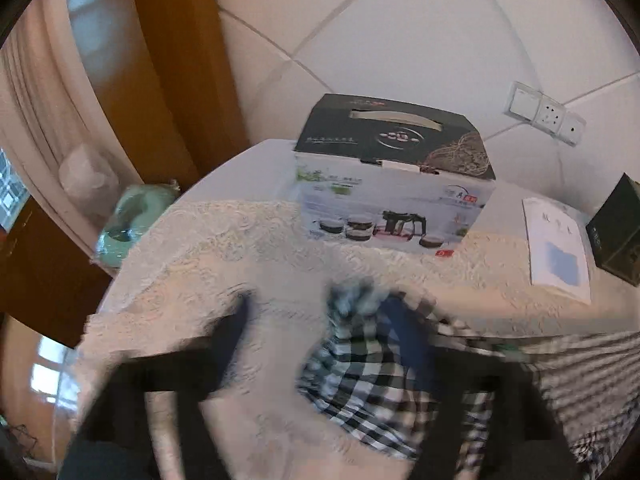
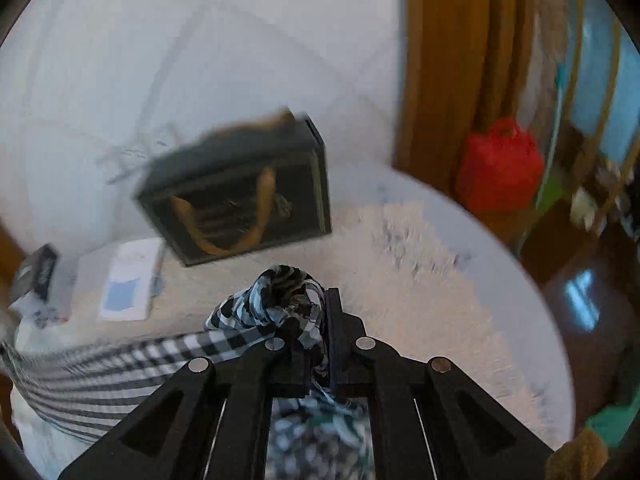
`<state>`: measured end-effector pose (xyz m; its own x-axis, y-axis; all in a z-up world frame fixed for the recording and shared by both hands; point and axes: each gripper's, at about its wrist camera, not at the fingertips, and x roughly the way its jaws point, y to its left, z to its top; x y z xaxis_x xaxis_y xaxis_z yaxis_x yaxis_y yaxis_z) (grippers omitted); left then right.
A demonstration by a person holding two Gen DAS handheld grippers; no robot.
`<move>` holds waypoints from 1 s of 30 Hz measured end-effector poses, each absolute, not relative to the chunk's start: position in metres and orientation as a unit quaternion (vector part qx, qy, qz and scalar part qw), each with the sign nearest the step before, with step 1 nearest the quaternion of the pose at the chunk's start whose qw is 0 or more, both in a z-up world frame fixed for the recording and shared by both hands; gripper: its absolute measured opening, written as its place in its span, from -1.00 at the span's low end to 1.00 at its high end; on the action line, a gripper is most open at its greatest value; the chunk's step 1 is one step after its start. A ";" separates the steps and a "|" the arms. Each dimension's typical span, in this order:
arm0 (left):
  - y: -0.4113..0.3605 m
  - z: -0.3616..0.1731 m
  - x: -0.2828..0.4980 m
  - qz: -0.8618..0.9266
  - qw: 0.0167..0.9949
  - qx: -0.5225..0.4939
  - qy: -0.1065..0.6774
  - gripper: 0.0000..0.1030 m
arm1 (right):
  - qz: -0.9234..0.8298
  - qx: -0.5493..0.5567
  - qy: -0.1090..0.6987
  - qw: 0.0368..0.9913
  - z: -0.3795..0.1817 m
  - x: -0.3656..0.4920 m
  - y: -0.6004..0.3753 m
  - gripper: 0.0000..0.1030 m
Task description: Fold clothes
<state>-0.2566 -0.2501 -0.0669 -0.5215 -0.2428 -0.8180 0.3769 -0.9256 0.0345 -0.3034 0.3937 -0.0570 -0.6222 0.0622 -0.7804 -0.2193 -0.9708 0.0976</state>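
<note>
The checked cloth (image 2: 100,364) is strung out over the round table (image 2: 460,300), black-and-white plaid, pulled into a long band. Its long axis runs side to side across the tabletop, from the right gripper (image 2: 316,320) off toward the left edge of the right wrist view, where it sags a little twd the table rim. The end nearest that gripper is bunched into a knotty wad that pokes up and fwd past the fingertips.

Right gripper: tongs pressed together on that bunched end, fabric squeezed btwn the two black fingers and more of it spilling back under the linkage.

Left gripper (image 1: 320,320): heavy blur here, but the two dark fingers (image 1: 232,336) stand wide apart. The other end of the cloth (image 1: 360,368) lies crumpled on the table by the right-hand finger; w/ the blur I can't tell if that finger touches it, but the pads aren't pressing on it. From there the plaid band streams away to the right edge of the left wrist view.

The table has a pale lace cover (image 1: 224,248). At the back, nr the white tiled wall, sits a printed tea-set box (image 1: 392,184); beside it a white booklet (image 1: 556,248) w/ a blue square lies flat, then a dark gift box (image 2: 240,192) w/ tan handles. All well apart from the cloth. A red bag (image 2: 500,168) sits off the table by the wooden door frame.
</note>
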 end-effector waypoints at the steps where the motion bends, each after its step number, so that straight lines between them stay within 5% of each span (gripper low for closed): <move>1: -0.247 -0.070 -0.256 -0.869 0.173 0.458 0.074 0.62 | 0.889 -0.437 0.109 0.078 -0.070 -0.308 0.397 -0.78; 4: -0.230 -0.076 -0.244 -0.869 0.136 0.474 0.048 0.62 | 0.878 -0.461 0.107 0.074 -0.092 -0.303 0.398 -0.20; 6: -0.210 -0.079 -0.228 -0.871 0.100 0.480 0.036 0.62 | 0.880 -0.458 0.099 0.075 -0.093 -0.283 0.403 -0.17; 9: -0.174 -0.090 -0.191 -0.864 0.040 0.500 0.029 0.62 | 0.877 -0.460 0.121 0.071 -0.097 -0.250 0.423 0.23; 11: -0.141 -0.106 -0.165 -0.854 -0.003 0.520 0.022 0.62 | 0.872 -0.467 0.123 0.084 -0.103 -0.231 0.439 0.68; 17: -0.065 -0.149 -0.138 -0.836 -0.062 0.545 -0.002 0.62 | 0.863 -0.452 0.190 0.121 -0.110 -0.203 0.494 0.71; 23: -0.014 -0.167 -0.109 -0.827 -0.088 0.556 0.011 0.62 | 0.829 -0.538 0.137 0.060 -0.155 -0.199 0.470 0.48; 30: 0.022 -0.188 -0.099 -0.812 -0.112 0.571 0.048 0.54 | 0.801 -0.584 0.127 0.032 -0.214 -0.213 0.435 0.58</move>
